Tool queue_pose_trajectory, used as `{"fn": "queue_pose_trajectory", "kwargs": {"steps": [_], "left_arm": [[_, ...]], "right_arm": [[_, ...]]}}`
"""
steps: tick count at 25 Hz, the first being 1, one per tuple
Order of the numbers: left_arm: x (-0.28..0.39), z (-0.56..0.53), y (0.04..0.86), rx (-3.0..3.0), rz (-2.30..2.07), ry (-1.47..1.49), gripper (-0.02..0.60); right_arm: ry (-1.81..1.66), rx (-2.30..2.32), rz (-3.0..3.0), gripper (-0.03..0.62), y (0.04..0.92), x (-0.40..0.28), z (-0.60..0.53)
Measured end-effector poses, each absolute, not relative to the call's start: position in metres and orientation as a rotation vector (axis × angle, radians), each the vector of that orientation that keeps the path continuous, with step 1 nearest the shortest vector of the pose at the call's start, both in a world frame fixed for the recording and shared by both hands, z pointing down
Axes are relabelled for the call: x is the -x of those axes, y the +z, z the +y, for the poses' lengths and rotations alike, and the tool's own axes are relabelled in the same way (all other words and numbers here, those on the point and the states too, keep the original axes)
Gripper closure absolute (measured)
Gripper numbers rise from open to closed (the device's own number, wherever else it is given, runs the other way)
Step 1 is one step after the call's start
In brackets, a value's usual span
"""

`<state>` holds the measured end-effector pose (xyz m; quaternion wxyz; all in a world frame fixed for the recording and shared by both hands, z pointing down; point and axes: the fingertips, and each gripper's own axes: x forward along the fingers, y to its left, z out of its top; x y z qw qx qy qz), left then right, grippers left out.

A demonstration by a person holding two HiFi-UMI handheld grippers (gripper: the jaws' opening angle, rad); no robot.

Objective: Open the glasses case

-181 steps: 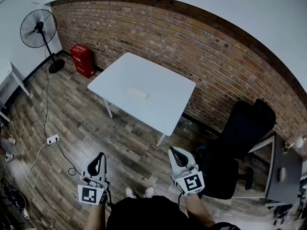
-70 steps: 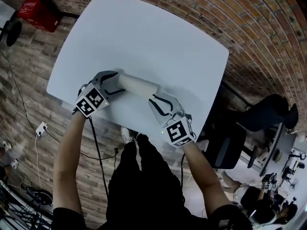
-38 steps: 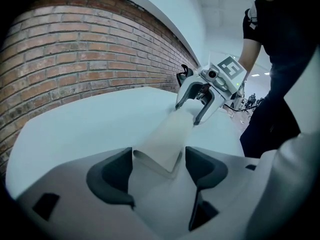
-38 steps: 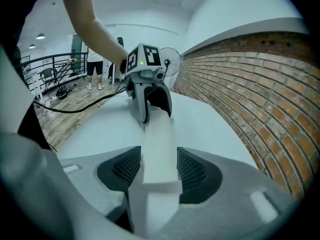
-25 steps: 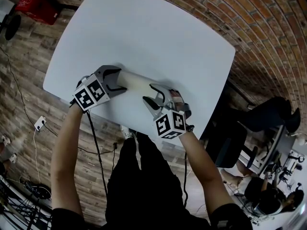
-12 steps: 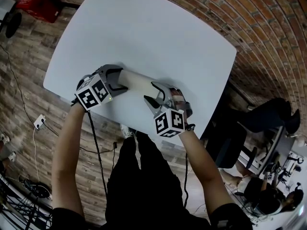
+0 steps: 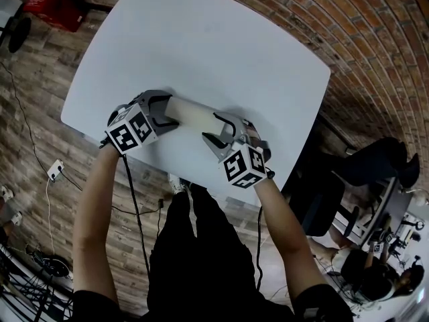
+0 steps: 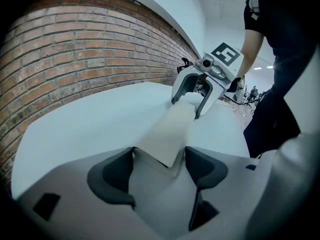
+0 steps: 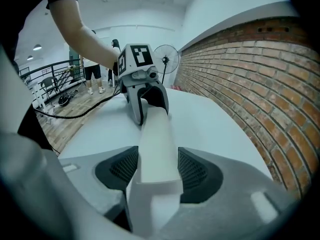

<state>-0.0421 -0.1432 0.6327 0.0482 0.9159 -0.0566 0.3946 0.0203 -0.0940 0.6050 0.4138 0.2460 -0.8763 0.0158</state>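
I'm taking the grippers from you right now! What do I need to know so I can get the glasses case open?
Left gripper: shut on one end of the glasses case, steadying it.
Right gripper: its jaws have just been opening. They straddle the other end, with the pads close beside it but seemingly not squeezing.
Case: lying flat on the white table, near the person's edge, closed.
Done: both grippers are placed at the two ends.
Left to do: probably take hold of the top half with the right gripper and lift it while the left one holds the bottom.
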Motion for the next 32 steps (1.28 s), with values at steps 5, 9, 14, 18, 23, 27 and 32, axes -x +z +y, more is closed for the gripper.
{"fn": "queue_pose_trajectory", "kwargs": {"steps": [5, 9, 14, 18, 23, 27, 32], "left_arm": [[0.043, -0.143, 0.633, -2.797, -0.178, 1.201, 0.267], [0.044, -0.143, 0.633, -2.795, -0.181, 1.204, 0.267], [0.045, -0.144, 0.634, -2.795, -0.183, 1.205, 0.265], [0.046, -0.144, 0.633, -2.797, -0.184, 1.203, 0.265], [0.043, -0.144, 0.633, -2.793, -0.185, 1.205, 0.264], [0.044, -0.144, 0.634, -2.792, -0.187, 1.206, 0.262], [0.043, -0.144, 0.633, -2.792, -0.187, 1.206, 0.261]], "right_arm": [[0.052, -0.657, -2.217, 0.355, 0.602, -0.022, -0.096], [0.058, -0.673, -2.228, 0.361, 0.600, -0.023, -0.097], [0.130, -0.706, -2.276, 0.361, 0.596, -0.023, -0.100], [0.184, -0.727, -2.317, 0.362, 0.589, -0.024, -0.102], [0.264, -0.753, -2.340, 0.362, 0.589, -0.031, -0.103], [0.337, -0.789, -2.376, 0.362, 0.584, -0.033, -0.107], [0.353, -0.803, -2.393, 0.362, 0.579, -0.035, -0.110]]}}
